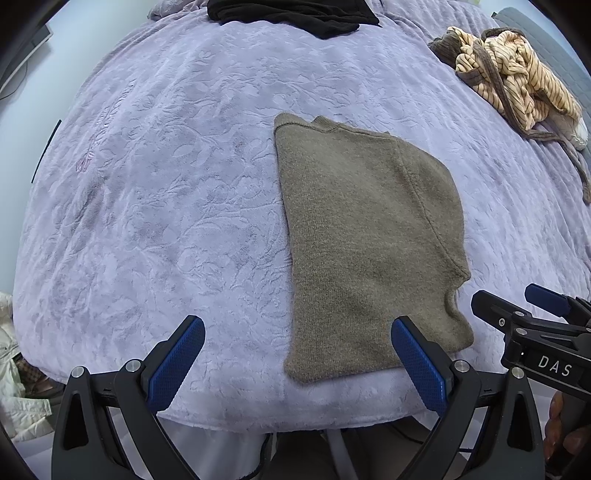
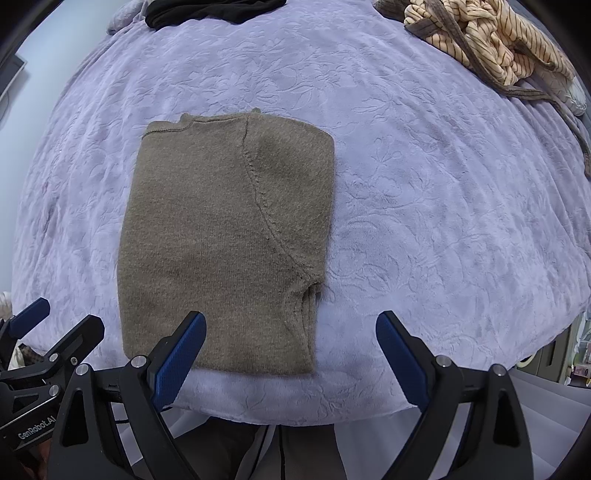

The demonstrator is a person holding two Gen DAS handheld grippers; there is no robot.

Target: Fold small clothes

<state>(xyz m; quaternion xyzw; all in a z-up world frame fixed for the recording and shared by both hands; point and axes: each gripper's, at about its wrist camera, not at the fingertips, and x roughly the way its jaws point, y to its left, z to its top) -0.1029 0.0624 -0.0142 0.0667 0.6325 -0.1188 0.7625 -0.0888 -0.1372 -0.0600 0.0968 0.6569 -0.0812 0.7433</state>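
Knitwear first: an olive-brown sweater [image 2: 225, 240] lies folded into a tall rectangle on the lavender bedspread [image 2: 424, 184], flat and free of both tools. Its long axis runs away from the near edge of the bed, with the neckline end at the far side and the hem end nearest that edge. A curved sleeve seam crosses its right half, and the right margin bulges where the sleeve is tucked. The hem stops just short of the bed's near edge.

Left hand-held gripper [image 1: 297, 365] hangs above that near edge with its blue pads spread wide; its right pad overlaps the sweater's lower corner in the left wrist view, though contact cannot be told. Right hand-held gripper [image 2: 290, 358] is likewise spread and holds nothing, its left pad in front of the hem.

Bare bedspread lies open to the left and right of the sweater and beyond its neckline. Well apart, a crumpled striped garment [image 1: 517, 81] sits at the far right, and a black garment [image 1: 291, 14] lies at the far edge.
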